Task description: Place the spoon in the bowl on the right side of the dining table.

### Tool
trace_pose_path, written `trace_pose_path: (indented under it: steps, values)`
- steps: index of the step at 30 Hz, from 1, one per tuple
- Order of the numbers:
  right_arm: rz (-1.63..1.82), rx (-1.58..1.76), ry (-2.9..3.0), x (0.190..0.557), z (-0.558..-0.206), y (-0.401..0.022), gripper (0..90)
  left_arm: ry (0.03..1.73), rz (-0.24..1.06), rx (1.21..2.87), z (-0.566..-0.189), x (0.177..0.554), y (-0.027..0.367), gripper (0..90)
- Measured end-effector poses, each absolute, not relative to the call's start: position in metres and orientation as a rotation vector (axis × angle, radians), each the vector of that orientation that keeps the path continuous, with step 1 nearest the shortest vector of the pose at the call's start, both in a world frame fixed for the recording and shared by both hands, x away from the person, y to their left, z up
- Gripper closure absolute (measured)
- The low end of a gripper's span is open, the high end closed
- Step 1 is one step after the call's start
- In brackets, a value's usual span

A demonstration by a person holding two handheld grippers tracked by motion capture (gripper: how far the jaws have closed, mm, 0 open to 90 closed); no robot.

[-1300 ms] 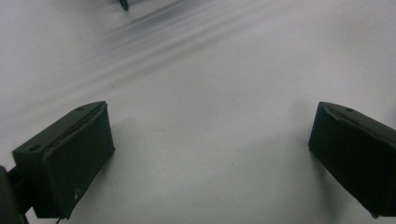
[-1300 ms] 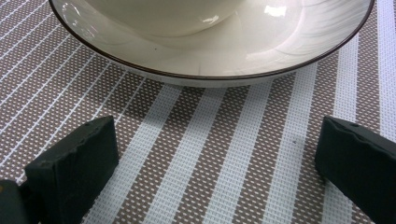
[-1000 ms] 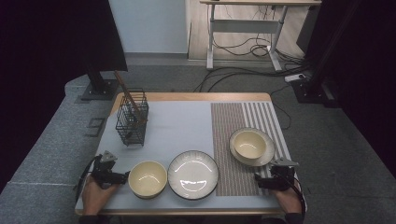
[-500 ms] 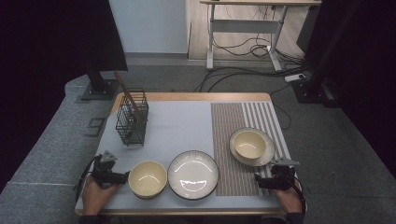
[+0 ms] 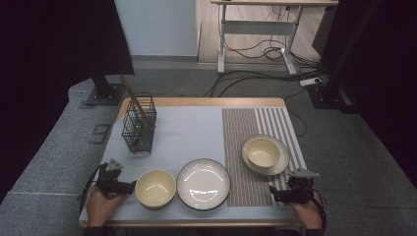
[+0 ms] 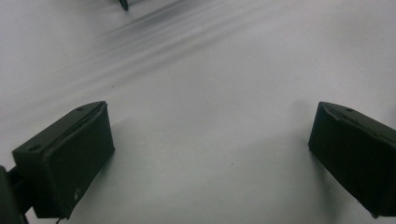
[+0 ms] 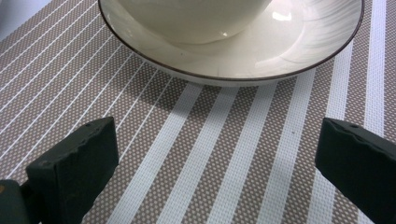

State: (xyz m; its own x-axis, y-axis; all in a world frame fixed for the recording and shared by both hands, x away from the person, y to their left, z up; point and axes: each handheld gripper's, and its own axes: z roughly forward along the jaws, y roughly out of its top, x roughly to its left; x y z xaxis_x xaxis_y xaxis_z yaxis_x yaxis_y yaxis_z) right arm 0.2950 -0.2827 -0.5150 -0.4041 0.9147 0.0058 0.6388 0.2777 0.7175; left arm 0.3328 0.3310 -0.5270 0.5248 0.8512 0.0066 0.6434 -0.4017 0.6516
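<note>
On the white table top, a cream bowl [image 5: 155, 188] sits at the front left beside an empty white plate with a dark rim [image 5: 203, 183]. A second cream bowl [image 5: 262, 151] rests in a dark-rimmed plate [image 5: 281, 166] on the striped brown mat [image 5: 238, 132]. My left gripper [image 5: 117, 183] lies just left of the front bowl, open, with bare white surface between its jaws [image 6: 210, 154]. My right gripper [image 5: 290, 191] sits on the mat just in front of the plate with the bowl [image 7: 261, 46], open and holding nothing [image 7: 215, 158].
A black wire basket [image 5: 139, 129] with wooden sticks [image 5: 132, 93] leaning out of it stands at the back left. One of its feet [image 6: 123, 4] shows far ahead of the left jaws. Black stands, cables and a desk frame lie on the floor beyond the table.
</note>
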Motion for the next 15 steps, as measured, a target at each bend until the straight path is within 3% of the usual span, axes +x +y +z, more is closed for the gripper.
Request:
trace_pose_path:
  steps: [15]
  values:
    - [0.998, 1.326, 2.142, 0.287, -0.491, -0.276, 0.0, 1.210, 0.457, 2.172, -0.527, 0.333, 0.331, 0.0]
